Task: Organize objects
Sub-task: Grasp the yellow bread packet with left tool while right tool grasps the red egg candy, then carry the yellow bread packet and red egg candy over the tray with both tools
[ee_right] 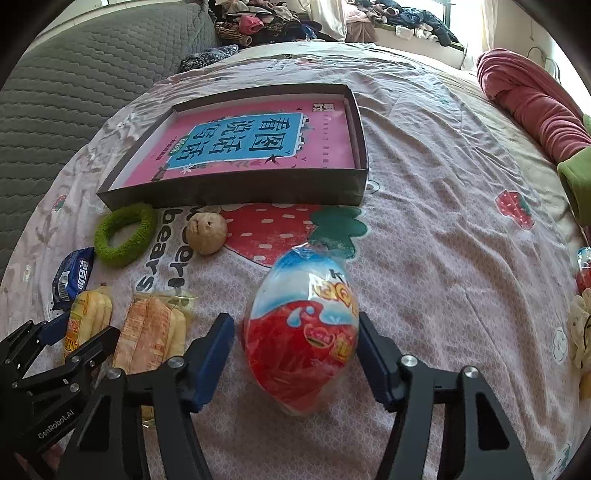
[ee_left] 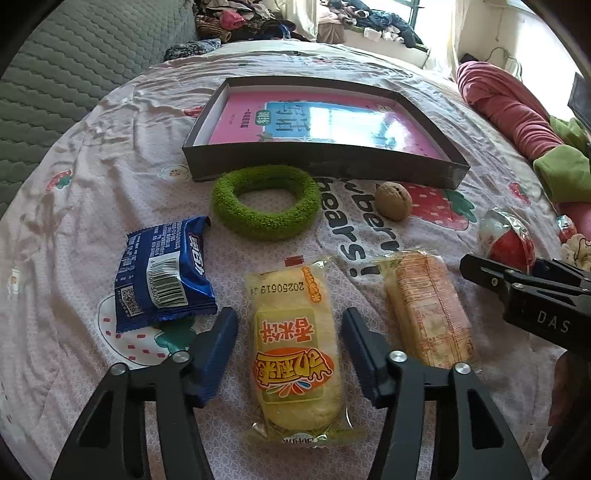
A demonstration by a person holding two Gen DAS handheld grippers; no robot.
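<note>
My left gripper (ee_left: 290, 325) is open, its blue pads on either side of a yellow rice-cracker packet (ee_left: 295, 354) lying on the bedsheet, not touching it. My right gripper (ee_right: 295, 332) is open around a red, white and blue egg-shaped toy packet (ee_right: 303, 332); the right pad looks close to or touching it. A dark shallow box (ee_left: 325, 162) holding a pink book (ee_left: 314, 122) lies beyond; it also shows in the right wrist view (ee_right: 236, 192). A green fuzzy ring (ee_left: 266, 201), a walnut (ee_left: 393, 201), a blue snack packet (ee_left: 162, 269) and an orange cracker packet (ee_left: 428, 306) lie between.
The pink strawberry-print bedsheet (ee_right: 443, 184) covers the bed. A grey quilted sofa (ee_right: 74, 74) stands at the left. A red rolled blanket (ee_right: 535, 103) and green cloth (ee_right: 576, 177) lie at the right edge. Clothes (ee_right: 266, 22) are piled behind. Small items (ee_right: 581, 325) lie at the far right.
</note>
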